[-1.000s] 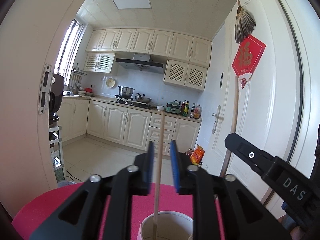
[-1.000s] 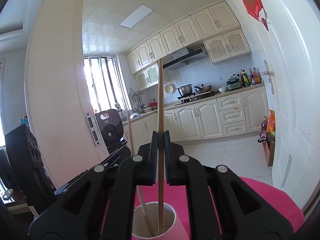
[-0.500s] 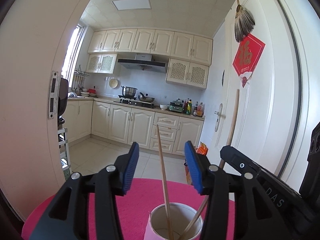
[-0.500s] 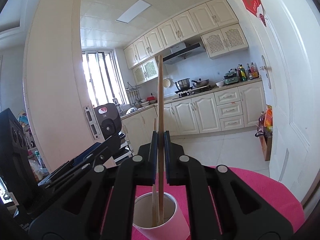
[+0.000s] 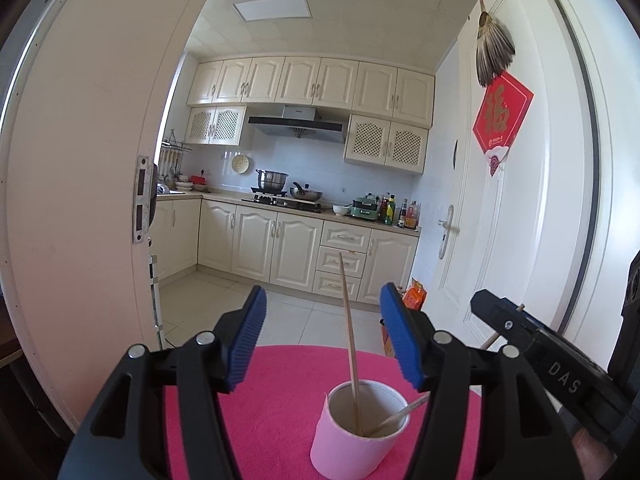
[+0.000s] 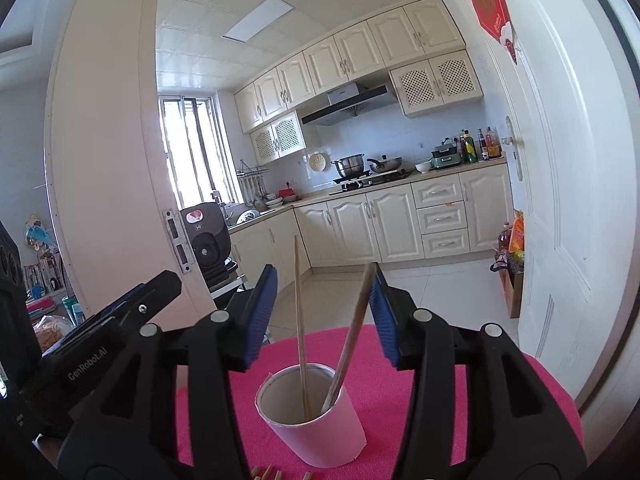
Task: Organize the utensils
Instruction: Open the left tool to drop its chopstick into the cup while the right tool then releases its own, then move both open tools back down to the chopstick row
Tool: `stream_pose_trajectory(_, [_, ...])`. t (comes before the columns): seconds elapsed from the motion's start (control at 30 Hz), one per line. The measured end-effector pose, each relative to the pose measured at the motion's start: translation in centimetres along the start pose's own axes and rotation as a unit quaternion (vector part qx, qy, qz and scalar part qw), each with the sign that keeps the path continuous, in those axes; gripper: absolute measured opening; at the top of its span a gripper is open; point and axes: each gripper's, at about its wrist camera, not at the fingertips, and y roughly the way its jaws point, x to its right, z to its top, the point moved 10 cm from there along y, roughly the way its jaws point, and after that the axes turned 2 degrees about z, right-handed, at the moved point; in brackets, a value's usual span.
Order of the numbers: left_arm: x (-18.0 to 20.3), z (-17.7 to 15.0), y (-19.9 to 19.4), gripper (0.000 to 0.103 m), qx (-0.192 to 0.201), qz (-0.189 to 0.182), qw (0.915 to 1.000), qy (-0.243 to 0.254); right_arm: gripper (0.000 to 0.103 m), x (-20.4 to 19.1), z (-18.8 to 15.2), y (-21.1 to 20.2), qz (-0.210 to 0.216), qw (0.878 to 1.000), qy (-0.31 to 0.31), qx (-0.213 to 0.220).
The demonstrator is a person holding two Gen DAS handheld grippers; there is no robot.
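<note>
Both chopsticks now stand in the white cup (image 6: pixel 310 412) on the pink table (image 6: pixel 404 384): the thin chopstick (image 6: pixel 300 328) rises near upright and the second chopstick (image 6: pixel 352 328) leans to the right against the rim, its upper end just beside or touching the right blue pad; contact there cannot be settled. Your right gripper (image 6: pixel 322 312) has just been opening and its jaws stand released, with both sticks between them but neither clamped. Your left gripper (image 5: pixel 320 340) has likewise just been opening; its jaws are released, and one chopstick (image 5: pixel 350 340) stands free in the gap over the cup (image 5: pixel 360 428). Judgement: this pair is deposited. At the bottom edge of the right wrist view, more wooden stick ends (image 6: pixel 266 473) lie on the table, so further pieces appear to remain for collection.
</note>
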Motion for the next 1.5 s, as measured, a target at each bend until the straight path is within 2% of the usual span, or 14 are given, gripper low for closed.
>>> stream_pose_trajectory(0.13, [-0.8, -1.5, -1.1, 0.064, -0.061, 0.002, 0.9981, 0.012, 0.05, 0.3, -0.1, -2.0, -0.01, 1.0, -0.005, -0.008])
stream_pose_trajectory(0.3, [-2.6, -5.4, -2.2, 0.064, -0.168, 0.004, 0.9856, 0.021, 0.05, 0.7, -0.9, -4.3, -0.028, 0.999, -0.011, -0.034])
stream_pose_trajectory(0.37, [-3.2, -7.7, -2.6, 0.064, -0.219, 0.0, 0.9753, 0.027, 0.051, 0.8, -1.7, -4.8, -0.034, 0.998, -0.011, -0.056])
stream_pose_trajectory(0.43, [-3.9, -10.5, -2.9, 0.064, -0.278, 0.01, 0.9595, 0.044, 0.053, 0.8, -3.3, -4.8, -0.039, 0.994, -0.012, -0.099])
stream_pose_trajectory(0.6, [-5.4, -16.2, -4.1, 0.063, -0.371, 0.022, 0.927, 0.048, 0.053, 0.7, -8.5, -4.6, -0.041, 0.976, -0.019, -0.212])
stream_pose_trajectory(0.67, [-5.7, -18.2, -4.6, 0.056, -0.401, 0.012, 0.9154, 0.035, 0.053, 0.7, -11.1, -4.5, -0.037, 0.962, -0.014, -0.268])
stream_pose_trajectory(0.73, [-6.2, -20.2, -5.0, 0.042, -0.431, 0.015, 0.9018, 0.033, 0.053, 0.4, -13.4, -4.5, -0.027, 0.949, -0.006, -0.314])
stream_pose_trajectory(0.87, [-7.3, -23.3, -5.8, 0.033, -0.465, 0.021, 0.8847, 0.028, 0.052, 0.1, -16.7, -5.1, -0.022, 0.927, 0.001, -0.373])
stream_pose_trajectory(0.97, [-7.7, -24.5, -6.2, 0.029, -0.474, 0.014, 0.8801, 0.021, 0.045, -0.2, -18.1, -5.2, -0.016, 0.916, 0.01, -0.4])
stream_pose_trajectory(1.0, [-7.9, -24.5, -6.3, 0.029, -0.471, 0.013, 0.8821, 0.018, 0.043, -0.2, -18.3, -5.2, -0.015, 0.914, 0.012, -0.406])
stream_pose_trajectory(1.23, [-7.1, -23.9, -6.5, 0.029, -0.474, 0.009, 0.8803, 0.02, 0.04, -0.4, -19.2, -5.4, -0.009, 0.901, 0.017, -0.433])
stream_pose_trajectory(1.43, [-6.0, -24.0, -6.0, 0.029, -0.474, 0.023, 0.8791, 0.042, 0.034, -0.6, -20.6, -5.1, -0.013, 0.888, 0.007, -0.46])
stream_pose_trajectory(1.47, [-5.7, -24.0, -5.8, 0.028, -0.474, 0.026, 0.8791, 0.046, 0.034, -0.6, -20.8, -5.1, -0.013, 0.885, 0.006, -0.465])
stream_pose_trajectory(1.5, [-5.5, -24.0, -5.6, 0.021, -0.472, 0.032, 0.8793, 0.052, 0.033, -0.7, -21.1, -5.1, -0.012, 0.883, 0.004, -0.47])
